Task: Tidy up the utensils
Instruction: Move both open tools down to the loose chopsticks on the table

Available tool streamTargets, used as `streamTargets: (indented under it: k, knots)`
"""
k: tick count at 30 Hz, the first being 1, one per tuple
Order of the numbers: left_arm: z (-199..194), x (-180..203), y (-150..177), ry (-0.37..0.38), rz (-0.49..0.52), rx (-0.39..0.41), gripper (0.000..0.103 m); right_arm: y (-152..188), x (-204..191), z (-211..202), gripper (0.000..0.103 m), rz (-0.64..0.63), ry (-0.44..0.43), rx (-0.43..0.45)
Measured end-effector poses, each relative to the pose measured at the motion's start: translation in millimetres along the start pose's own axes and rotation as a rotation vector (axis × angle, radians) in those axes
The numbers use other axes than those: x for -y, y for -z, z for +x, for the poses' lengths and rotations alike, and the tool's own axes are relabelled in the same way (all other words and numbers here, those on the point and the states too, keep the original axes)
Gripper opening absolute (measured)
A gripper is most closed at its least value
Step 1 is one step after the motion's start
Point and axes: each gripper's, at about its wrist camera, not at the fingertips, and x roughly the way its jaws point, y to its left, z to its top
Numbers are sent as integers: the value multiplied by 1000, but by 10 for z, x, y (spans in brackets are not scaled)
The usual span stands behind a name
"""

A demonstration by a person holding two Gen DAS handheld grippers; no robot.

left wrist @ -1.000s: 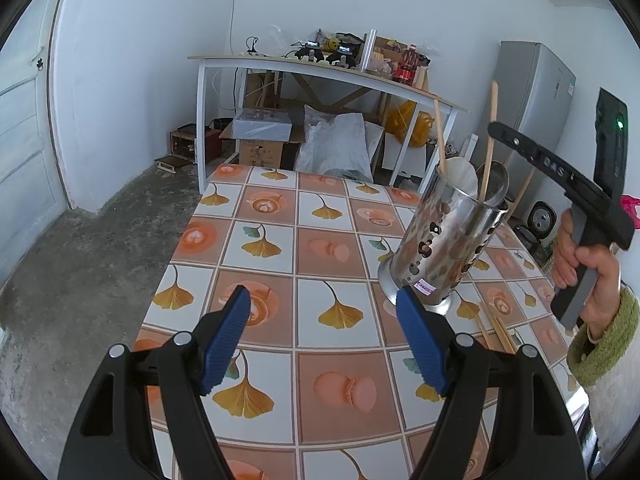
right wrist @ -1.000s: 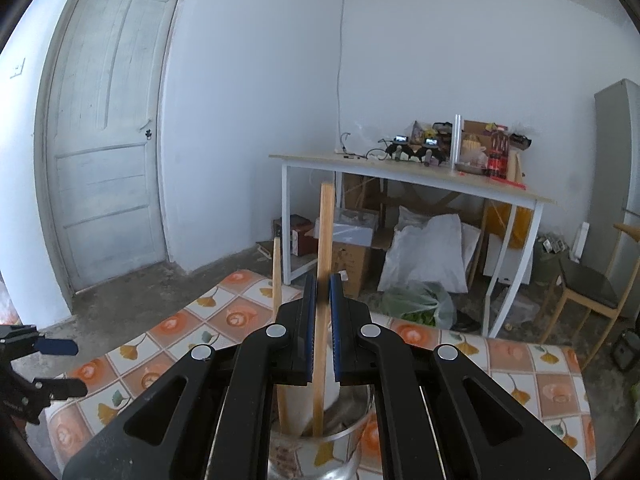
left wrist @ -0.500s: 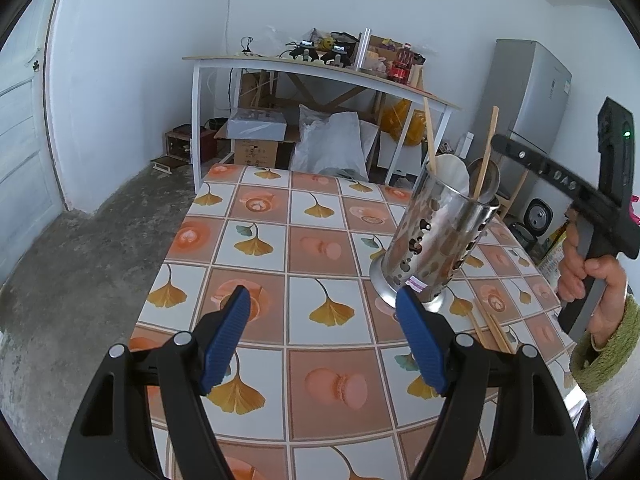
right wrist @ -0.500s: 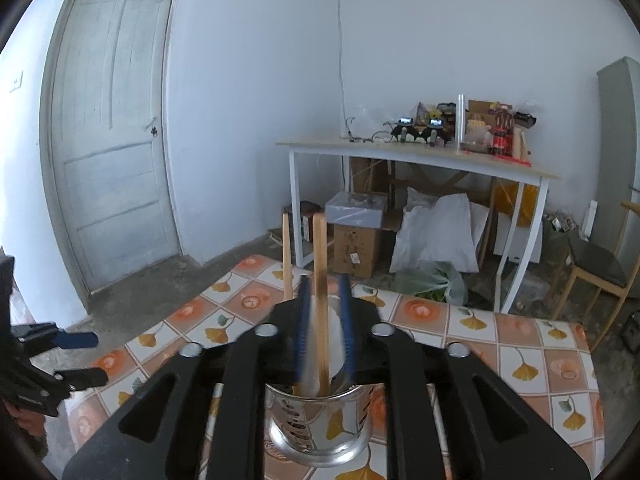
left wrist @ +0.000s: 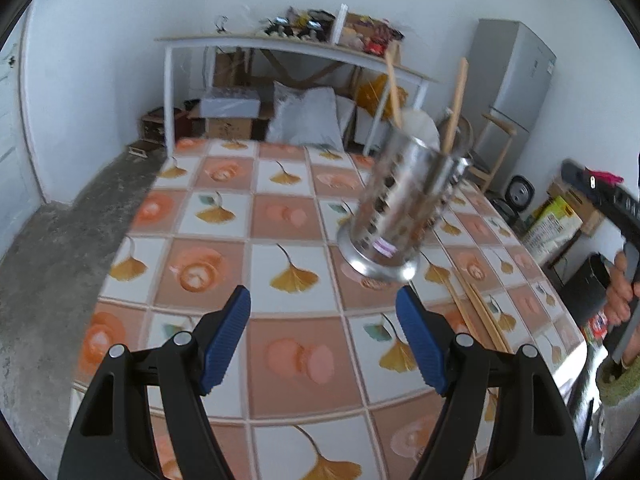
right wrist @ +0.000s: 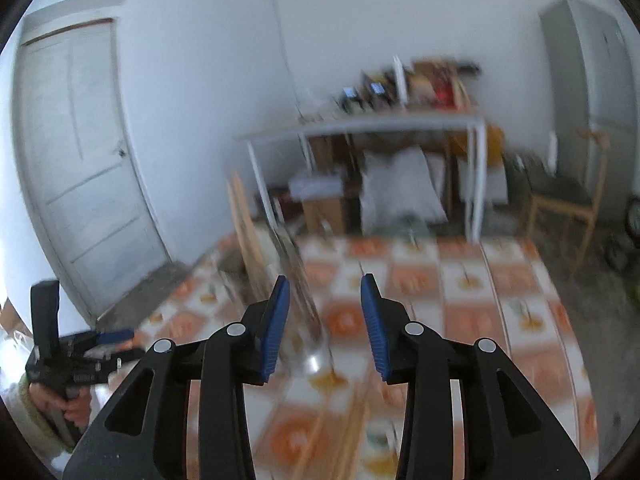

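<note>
A perforated steel utensil holder (left wrist: 404, 208) stands on the tiled table (left wrist: 280, 216) with two wooden chopsticks (left wrist: 456, 112) and a white spoon (left wrist: 416, 126) upright in it. More loose chopsticks (left wrist: 480, 312) lie on the table right of its base. My left gripper (left wrist: 324, 300) hovers open and empty, just short of the holder. My right gripper (right wrist: 325, 284) has its jaws opening with nothing between them. In its blurred view the holder (right wrist: 292, 272) sits behind and left of its left finger. The right gripper's body (left wrist: 600, 196) shows at the left wrist view's right edge.
A person's hand (left wrist: 624, 292) holds the right gripper, and another hand (right wrist: 68, 400) holds the left gripper (right wrist: 116, 336). Beyond the table stand a white workbench (left wrist: 288, 46) with clutter, boxes and bags beneath it, a grey fridge (left wrist: 512, 88) and a wooden chair (right wrist: 560, 200).
The right gripper let go of the chopstick, which now stands in the holder, then opened and drew back to the right. The left gripper came slightly nearer the table.
</note>
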Motion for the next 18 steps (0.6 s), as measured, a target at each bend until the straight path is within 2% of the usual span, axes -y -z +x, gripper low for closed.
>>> streamTargets:
  k: [6,8,11,13,18]
  knots:
    - [214,266,214,67,42,-102,76,749,218,51,34,131,42,-220]
    - [278,367,278,83,61,-134,76,1034,242,129,28,173,50,-294]
    - [356,552,375,109,99,-182,76,1289,222,235,18,202,65,-363]
    - [382,645,420,116,121,-197,77,1392,236,248,12,211,67,-383]
    - [435,810,493,125,150,-226,77,1427,185,352,8,181,65,-399]
